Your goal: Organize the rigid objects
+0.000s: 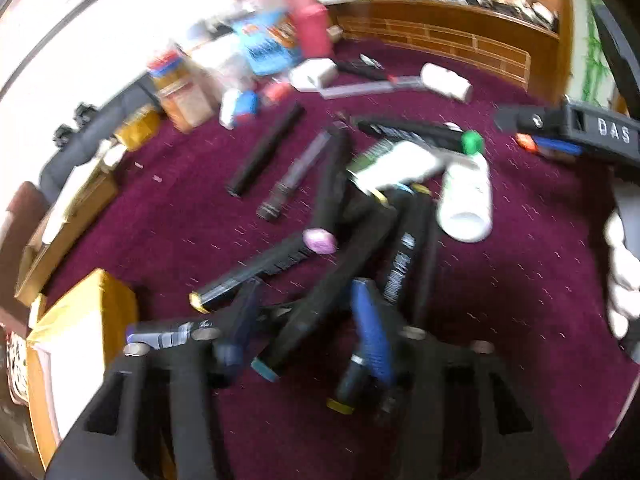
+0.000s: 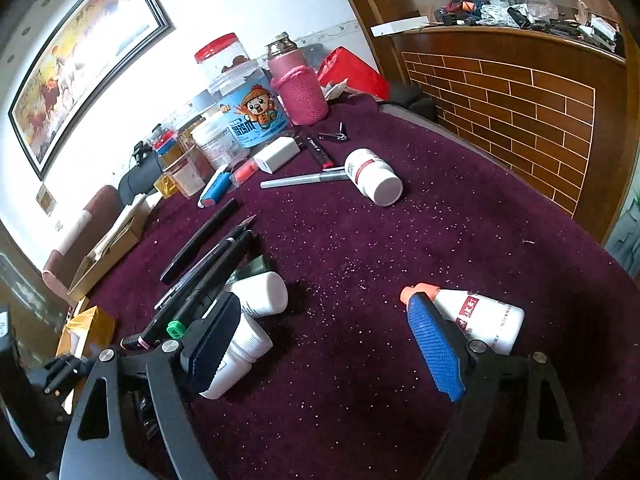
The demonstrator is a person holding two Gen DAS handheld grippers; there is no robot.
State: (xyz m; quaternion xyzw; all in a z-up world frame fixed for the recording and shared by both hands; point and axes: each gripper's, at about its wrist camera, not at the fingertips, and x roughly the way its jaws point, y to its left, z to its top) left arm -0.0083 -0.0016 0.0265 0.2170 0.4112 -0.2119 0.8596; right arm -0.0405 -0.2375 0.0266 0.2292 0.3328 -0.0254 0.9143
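A heap of black marker pens (image 1: 336, 208) lies on the purple cloth, with a white bottle with a green cap (image 1: 466, 196) and a white box (image 1: 396, 166) on top. My left gripper (image 1: 306, 328) hangs low over the heap, open, its blue pads on either side of a black marker with a teal end (image 1: 288, 336); the view is blurred. My right gripper (image 2: 324, 346) is open over bare cloth. A white bottle with an orange cap (image 2: 480, 320) lies just behind its right finger. Two white bottles (image 2: 260, 292) lie by its left finger.
Jars, a blue tub (image 2: 256, 120), a pink flask (image 2: 300, 92) and a white charger (image 2: 276, 154) crowd the far side. Another white bottle (image 2: 374, 178) and a silver pen (image 2: 304, 179) lie mid-cloth. Cardboard and yellow boxes (image 1: 80, 320) line the left; a wooden counter (image 2: 520, 100) stands on the right.
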